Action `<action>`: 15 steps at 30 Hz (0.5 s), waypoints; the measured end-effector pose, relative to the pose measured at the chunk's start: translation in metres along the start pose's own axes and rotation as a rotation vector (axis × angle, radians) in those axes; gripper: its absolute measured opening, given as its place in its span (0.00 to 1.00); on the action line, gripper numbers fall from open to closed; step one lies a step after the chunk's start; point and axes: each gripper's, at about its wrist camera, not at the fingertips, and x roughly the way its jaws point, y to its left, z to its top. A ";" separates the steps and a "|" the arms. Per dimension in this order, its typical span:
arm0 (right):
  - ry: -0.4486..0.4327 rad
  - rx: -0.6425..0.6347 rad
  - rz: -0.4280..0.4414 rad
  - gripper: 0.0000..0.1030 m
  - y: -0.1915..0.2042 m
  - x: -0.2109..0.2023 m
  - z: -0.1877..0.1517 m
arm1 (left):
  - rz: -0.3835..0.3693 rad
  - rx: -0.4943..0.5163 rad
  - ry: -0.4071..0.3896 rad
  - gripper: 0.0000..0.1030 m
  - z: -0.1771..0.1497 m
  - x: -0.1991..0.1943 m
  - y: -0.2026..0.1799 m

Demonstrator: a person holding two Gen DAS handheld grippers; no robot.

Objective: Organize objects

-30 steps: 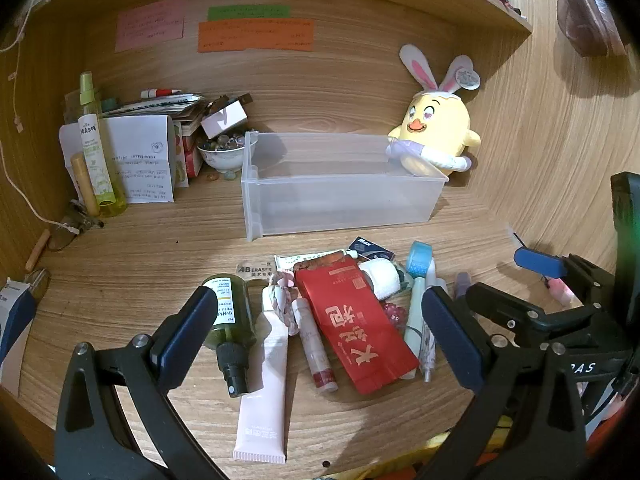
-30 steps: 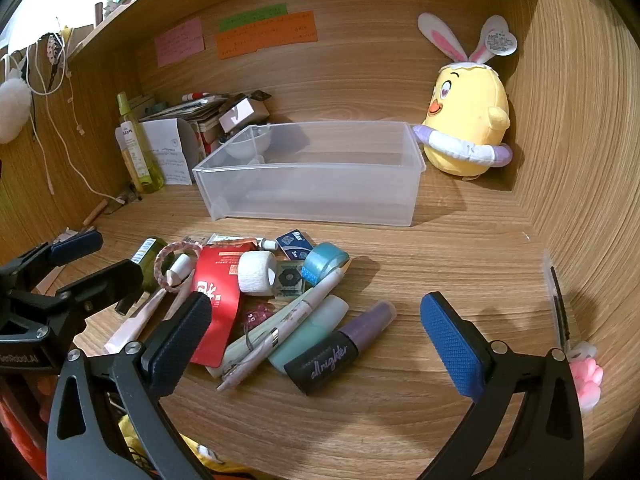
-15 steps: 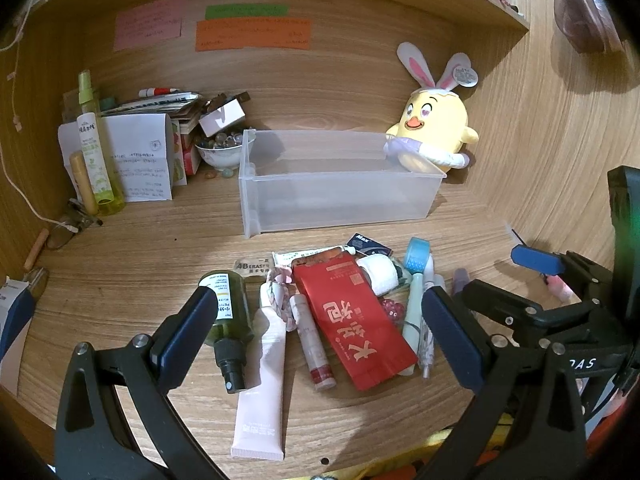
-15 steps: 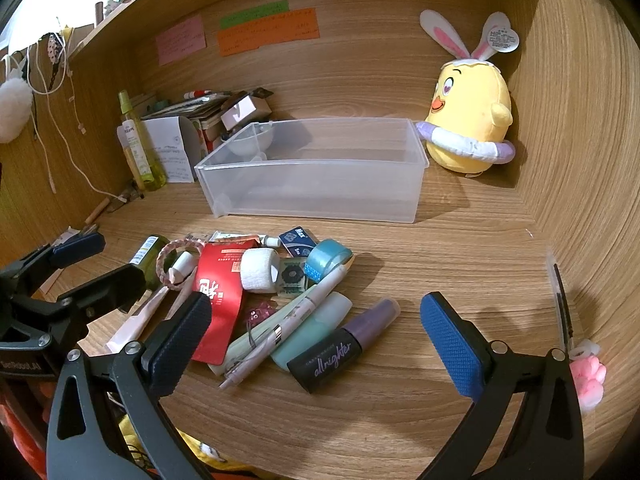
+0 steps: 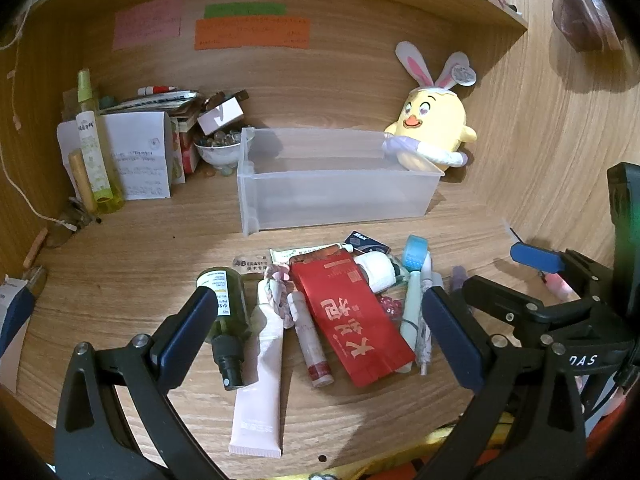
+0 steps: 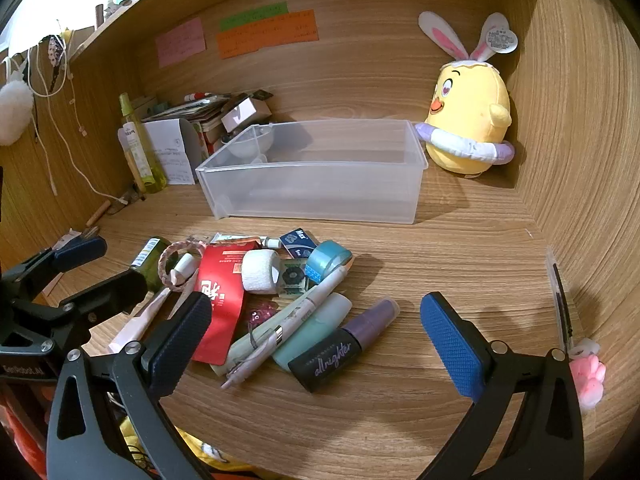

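Pile of small items (image 6: 276,300) sits just ahead of both grippers, clear bin (image 6: 316,172) beyond it, empty: mostly light, rigid, round tubes and bottles that'll likely roll, so pinch across mid-body; the red packet (image 5: 352,316) is flat and floppy, take an edge. Left gripper (image 5: 320,332) and right gripper (image 6: 316,336) both wide, holding nothing, low and level over the desk, pointed at the pile.

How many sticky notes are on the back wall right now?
3: a pink note leftmost, a green strip right of it, and an orange note just below the green.
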 end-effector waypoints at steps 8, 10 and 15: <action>0.004 0.002 0.002 1.00 0.001 0.000 0.000 | -0.004 -0.019 0.014 1.00 -0.005 0.004 0.005; 0.006 0.005 0.002 1.00 0.000 0.000 -0.001 | -0.002 -0.031 0.012 1.00 -0.005 0.003 0.010; 0.016 0.014 -0.008 1.00 -0.004 0.006 -0.003 | 0.003 -0.084 0.006 1.00 -0.006 0.003 0.029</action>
